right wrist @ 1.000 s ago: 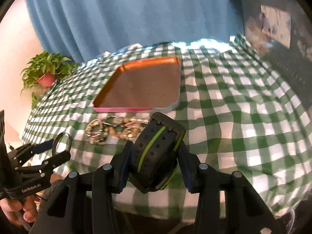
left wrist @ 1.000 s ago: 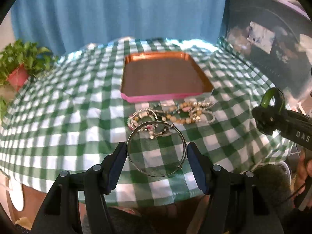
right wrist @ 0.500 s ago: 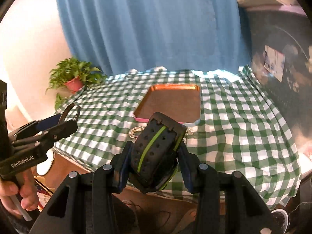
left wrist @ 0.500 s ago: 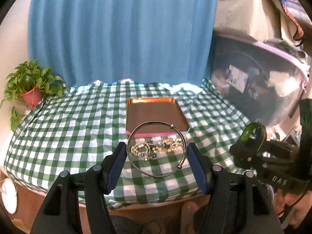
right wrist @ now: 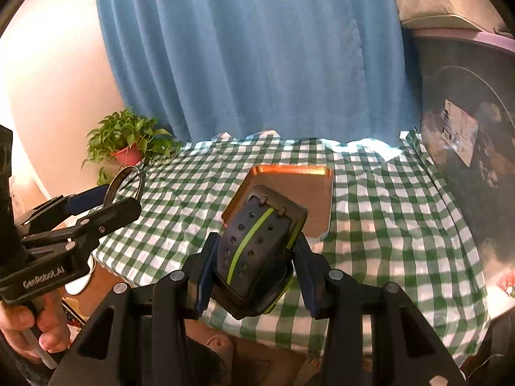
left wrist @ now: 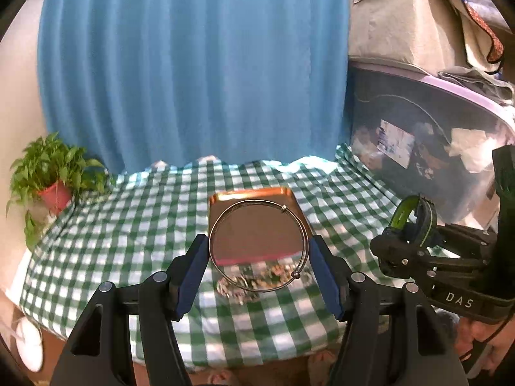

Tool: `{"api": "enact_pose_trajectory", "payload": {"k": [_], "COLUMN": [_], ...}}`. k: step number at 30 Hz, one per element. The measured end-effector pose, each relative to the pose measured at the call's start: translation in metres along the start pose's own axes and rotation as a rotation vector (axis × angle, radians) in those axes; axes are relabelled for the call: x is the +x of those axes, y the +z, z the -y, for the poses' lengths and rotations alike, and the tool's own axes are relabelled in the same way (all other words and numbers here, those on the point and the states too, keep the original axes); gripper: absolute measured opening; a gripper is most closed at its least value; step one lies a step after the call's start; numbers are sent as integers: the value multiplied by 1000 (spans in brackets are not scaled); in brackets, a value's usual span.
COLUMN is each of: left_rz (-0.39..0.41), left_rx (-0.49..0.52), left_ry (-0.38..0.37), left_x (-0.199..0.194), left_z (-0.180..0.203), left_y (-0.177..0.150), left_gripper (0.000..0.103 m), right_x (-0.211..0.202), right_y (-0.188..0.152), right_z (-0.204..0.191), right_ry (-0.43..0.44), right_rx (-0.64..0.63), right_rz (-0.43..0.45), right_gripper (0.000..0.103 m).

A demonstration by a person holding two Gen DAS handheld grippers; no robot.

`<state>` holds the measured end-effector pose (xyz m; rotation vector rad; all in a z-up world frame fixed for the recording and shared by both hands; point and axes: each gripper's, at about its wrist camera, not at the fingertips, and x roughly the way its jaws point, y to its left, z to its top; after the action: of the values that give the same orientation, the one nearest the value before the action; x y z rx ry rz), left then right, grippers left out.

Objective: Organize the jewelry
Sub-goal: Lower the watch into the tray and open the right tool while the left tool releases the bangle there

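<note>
I'm holding a bangle in the left gripper and a watch in the right, both lifted clear of the table.

My left gripper (left wrist: pixel 259 257) is clamping the thin silver bangle (left wrist: pixel 258 246) between its blue pads, the ring standing upright and facing the camera, so I'm seeing the copper tray (left wrist: pixel 254 225) through its upper half and the heap of beaded bracelets (left wrist: pixel 257 280) lying just in front of the tray through its lower half. My right gripper (right wrist: pixel 254 257) is squeezing the black watch with the green stripe (right wrist: pixel 257 247) across its band, tilted, and it is sitting in front of the tray (right wrist: pixel 309 189) on the green checked tablecloth (right wrist: pixel 386 225).
</note>
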<state>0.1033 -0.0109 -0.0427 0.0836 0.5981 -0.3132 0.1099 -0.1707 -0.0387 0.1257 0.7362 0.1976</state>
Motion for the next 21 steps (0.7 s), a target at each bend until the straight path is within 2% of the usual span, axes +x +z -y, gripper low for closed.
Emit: {"api": "enact_pose_trajectory", "payload": {"k": [7,10,13,16,18,21], "left_rz": [25,36,42,21,-22,-65], "left_rx": [50,49,38,-16,-79,-130], "left_ry": [13,-15,-13,-13,-40,-45], "left_x": [45,68,96,136,169,215], "left_z": [-2,-8,-15,-29,-44,-59], "left_y": [30,41,45,45,42,35], "left_gripper": [64,64,64,64,64,64], "right_x": [36,55,78,105,134,171], "right_y": [36,50,58,62,63,60], "right_z": [0,7,14,16,20,32], "right_ry": [-35,-44,-55,-72,-94,-29], "right_rx": [-47,-65,-88,-132,-136,-65], "right_rz": [59,67,69,71,64,39], "right_gripper": [41,41,41,41,41,42]}}
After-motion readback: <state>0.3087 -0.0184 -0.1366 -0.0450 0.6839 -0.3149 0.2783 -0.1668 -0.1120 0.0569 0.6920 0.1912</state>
